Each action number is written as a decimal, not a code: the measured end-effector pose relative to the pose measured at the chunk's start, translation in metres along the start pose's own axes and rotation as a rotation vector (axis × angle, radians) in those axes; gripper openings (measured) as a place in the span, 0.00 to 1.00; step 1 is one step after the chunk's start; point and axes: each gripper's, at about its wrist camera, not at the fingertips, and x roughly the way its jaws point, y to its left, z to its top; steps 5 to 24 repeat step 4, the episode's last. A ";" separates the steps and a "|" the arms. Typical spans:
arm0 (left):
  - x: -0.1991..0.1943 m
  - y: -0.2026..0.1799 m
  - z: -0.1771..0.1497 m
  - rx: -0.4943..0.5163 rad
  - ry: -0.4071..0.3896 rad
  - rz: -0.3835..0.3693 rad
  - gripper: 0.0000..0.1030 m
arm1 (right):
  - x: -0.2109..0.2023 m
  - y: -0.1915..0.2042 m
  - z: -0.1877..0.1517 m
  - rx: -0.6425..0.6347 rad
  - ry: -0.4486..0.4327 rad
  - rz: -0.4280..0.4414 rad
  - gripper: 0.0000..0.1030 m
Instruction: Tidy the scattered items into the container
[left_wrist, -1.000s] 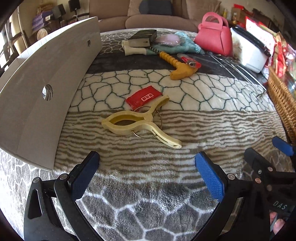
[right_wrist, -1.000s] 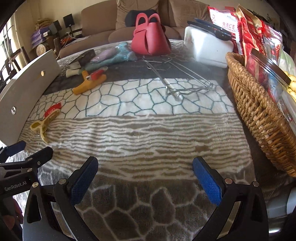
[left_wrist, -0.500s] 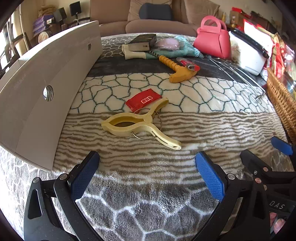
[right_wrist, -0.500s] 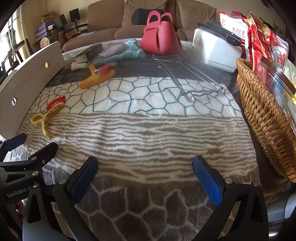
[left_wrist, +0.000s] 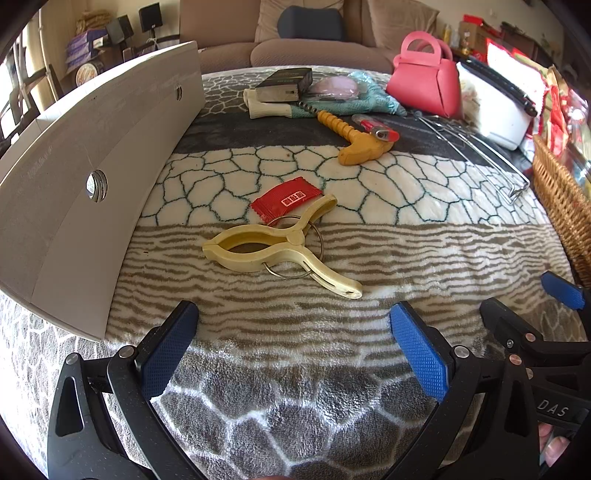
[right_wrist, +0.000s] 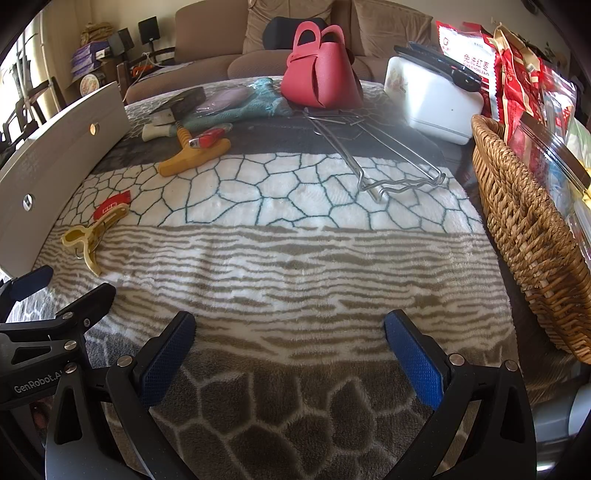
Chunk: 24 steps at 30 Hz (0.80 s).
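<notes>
A cream plastic clip (left_wrist: 273, 251) with a metal ring lies on the patterned blanket, a short way ahead of my left gripper (left_wrist: 291, 325), which is open and holds nothing. A red sachet (left_wrist: 286, 201) touches the clip's far side. Farther back lie a yellow toy hammer (left_wrist: 354, 140) and a red lighter (left_wrist: 380, 131). My right gripper (right_wrist: 290, 328) is open and empty over bare blanket, to the right of the left one. A wicker basket (right_wrist: 524, 221) with snack packets stands on its right. A wire rack (right_wrist: 388, 166) lies mid-blanket.
A tall white board (left_wrist: 92, 192) with round holes runs along the left edge. At the back are a pink handbag (right_wrist: 321, 74), a white lidded box (right_wrist: 432, 99), a teal cloth (left_wrist: 354, 99) and a black box (left_wrist: 284, 85). A sofa stands behind.
Both views have shifted only slightly; the right wrist view has swung a little so the scene sits further right. Both grippers stay open and no item has moved.
</notes>
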 end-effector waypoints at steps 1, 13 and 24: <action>0.000 0.000 0.000 0.000 0.000 0.000 1.00 | 0.000 0.000 0.000 0.000 0.000 0.000 1.00; 0.000 0.000 0.000 0.000 0.001 0.000 1.00 | 0.000 0.000 0.000 0.000 0.000 0.000 1.00; 0.000 0.000 0.000 0.000 0.001 0.000 1.00 | 0.000 0.000 0.000 0.000 0.000 0.000 1.00</action>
